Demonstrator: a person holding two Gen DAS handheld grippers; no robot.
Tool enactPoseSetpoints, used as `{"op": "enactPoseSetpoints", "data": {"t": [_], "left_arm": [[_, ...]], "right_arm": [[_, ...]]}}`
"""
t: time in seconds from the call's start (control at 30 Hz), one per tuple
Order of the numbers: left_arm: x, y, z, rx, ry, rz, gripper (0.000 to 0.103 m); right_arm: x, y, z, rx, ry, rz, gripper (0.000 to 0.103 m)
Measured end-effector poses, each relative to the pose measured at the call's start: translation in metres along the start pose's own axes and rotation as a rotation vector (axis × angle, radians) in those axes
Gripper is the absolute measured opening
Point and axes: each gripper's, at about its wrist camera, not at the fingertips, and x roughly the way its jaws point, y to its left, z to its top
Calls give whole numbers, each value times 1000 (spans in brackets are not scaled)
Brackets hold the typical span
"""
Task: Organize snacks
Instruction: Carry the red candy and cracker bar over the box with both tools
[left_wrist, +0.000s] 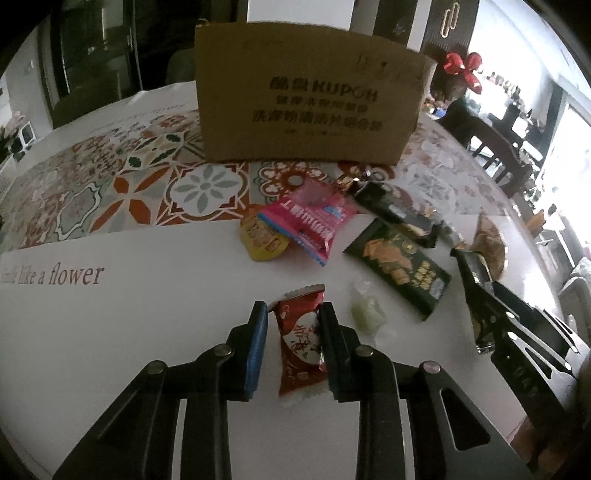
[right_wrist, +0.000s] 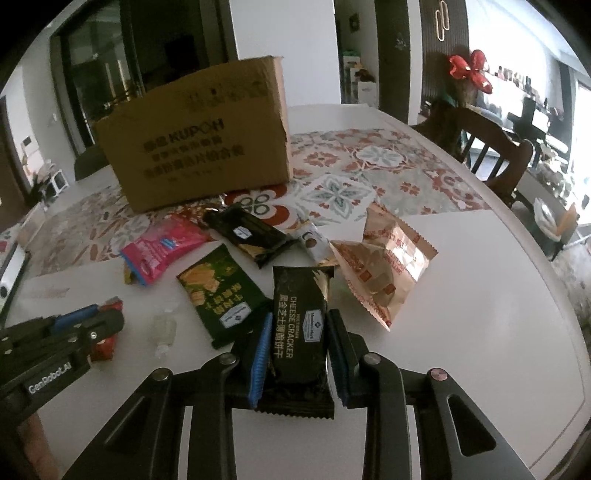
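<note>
My left gripper (left_wrist: 294, 314) is shut on a small red snack packet (left_wrist: 301, 339) just above the white table; it also shows in the right wrist view (right_wrist: 107, 321). My right gripper (right_wrist: 298, 325) is shut on a black cheese cracker pack (right_wrist: 299, 332); it also shows in the left wrist view (left_wrist: 476, 284). Loose on the table lie a pink packet (left_wrist: 314, 221), a yellow jelly cup (left_wrist: 260, 240), a green cracker pack (left_wrist: 400, 264), another black pack (right_wrist: 251, 232), a clear candy (left_wrist: 365, 314) and a gold bag (right_wrist: 384, 258).
A brown cardboard box (left_wrist: 306, 107) stands at the back on a patterned mat (left_wrist: 147, 184). A wooden chair (right_wrist: 491, 147) stands by the table's right edge. A phone (right_wrist: 9, 273) lies at the far left.
</note>
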Motion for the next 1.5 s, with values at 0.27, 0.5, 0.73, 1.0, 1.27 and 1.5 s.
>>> {"op": "enactPoseSetpoints", "data": {"t": [0.27,0.5,0.73,1.0,1.27,1.5], "left_arm": [[-30,-6,4,39,-83,-41,28],[-60,-9,12,82,-192,-54,28],[-81,-5,23,100,-268,-73,28],[-98,1,44,106,-319,-93,28],[-107,7,74,125,-387,-68,28],[-114,12,102,142,-455,-47,28]], "right_arm": [[-27,7,4,-15,-59,33,31],[-54,18,15,-32,-116,78,31],[-81,28,32,-51,-193,104,31],[-92,38,55,-62,-256,137,31],[-84,49,78,-69,-270,181,31],[-79,58,108,-81,-308,204,31]]}}
